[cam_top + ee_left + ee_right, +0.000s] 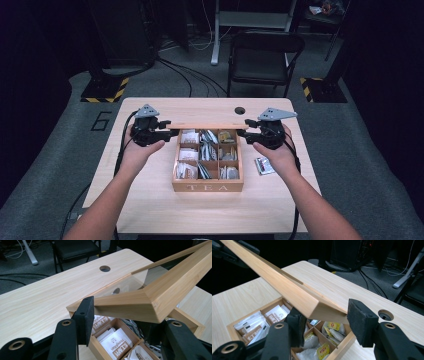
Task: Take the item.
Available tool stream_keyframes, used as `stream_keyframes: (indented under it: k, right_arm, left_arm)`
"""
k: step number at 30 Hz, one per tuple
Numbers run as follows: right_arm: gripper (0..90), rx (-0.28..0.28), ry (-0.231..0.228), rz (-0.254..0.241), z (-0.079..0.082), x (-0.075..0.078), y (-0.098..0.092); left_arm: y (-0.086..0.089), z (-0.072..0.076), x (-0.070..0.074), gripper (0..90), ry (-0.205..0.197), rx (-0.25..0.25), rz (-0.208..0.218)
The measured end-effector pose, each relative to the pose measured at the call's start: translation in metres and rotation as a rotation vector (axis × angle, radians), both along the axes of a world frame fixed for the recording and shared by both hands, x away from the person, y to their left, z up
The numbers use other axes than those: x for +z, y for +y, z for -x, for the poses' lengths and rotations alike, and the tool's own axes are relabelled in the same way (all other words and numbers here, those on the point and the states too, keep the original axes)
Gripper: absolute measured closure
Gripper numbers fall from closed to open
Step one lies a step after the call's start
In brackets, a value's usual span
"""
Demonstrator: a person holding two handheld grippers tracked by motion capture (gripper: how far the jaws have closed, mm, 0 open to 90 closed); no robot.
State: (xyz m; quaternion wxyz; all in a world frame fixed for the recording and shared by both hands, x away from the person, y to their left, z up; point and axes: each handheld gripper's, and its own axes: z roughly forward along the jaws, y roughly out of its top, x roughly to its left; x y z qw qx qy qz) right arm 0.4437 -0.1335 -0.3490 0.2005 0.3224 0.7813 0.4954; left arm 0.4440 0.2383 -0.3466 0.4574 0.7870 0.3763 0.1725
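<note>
A wooden tea box (pixel 207 187) marked TEA stands in the middle of the table, with several compartments of tea bags (pixel 189 152). Its glass-paned wooden lid (pixel 207 126) is lifted and tilted up over the back of the box. My left gripper (pixel 167 125) is shut on the lid's left corner, and in the left gripper view that corner (pixel 150 305) sits between the pads (pixel 85 315). My right gripper (pixel 242 131) is shut on the lid's right corner (pixel 322 308). Below it lie yellow-labelled tea bags (pixel 333 326).
A loose tea packet (pixel 263 165) lies on the table (pixel 150 200) right of the box, by my right wrist. A round cable hole (pixel 240 110) is in the table's far edge. A black folding chair (pixel 265 55) stands beyond the table, with cables on the floor.
</note>
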Motion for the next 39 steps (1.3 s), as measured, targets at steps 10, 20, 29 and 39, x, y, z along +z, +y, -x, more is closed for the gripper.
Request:
stream_keyframes:
  k: [10,20,29,39]
  right_arm:
    - [51.1,-0.001,0.032,0.008,0.011,-0.007,-0.002]
    - [50.5,-0.012,0.023,0.017,0.026,-0.023,-0.001]
    - [50.1,-0.023,0.023,0.028,0.037,-0.034,-0.001]
    - [49.2,-0.022,0.041,0.035,0.041,-0.041,-0.001]
  left_arm:
    - [0.0,0.011,-0.01,49.7,-0.001,-0.014,-0.025]
    - [0.006,0.03,-0.025,47.8,0.001,-0.023,0.012]
    - [0.005,0.04,-0.031,47.7,0.017,-0.036,-0.002]
    - [0.005,0.047,-0.039,47.6,0.025,-0.034,0.016]
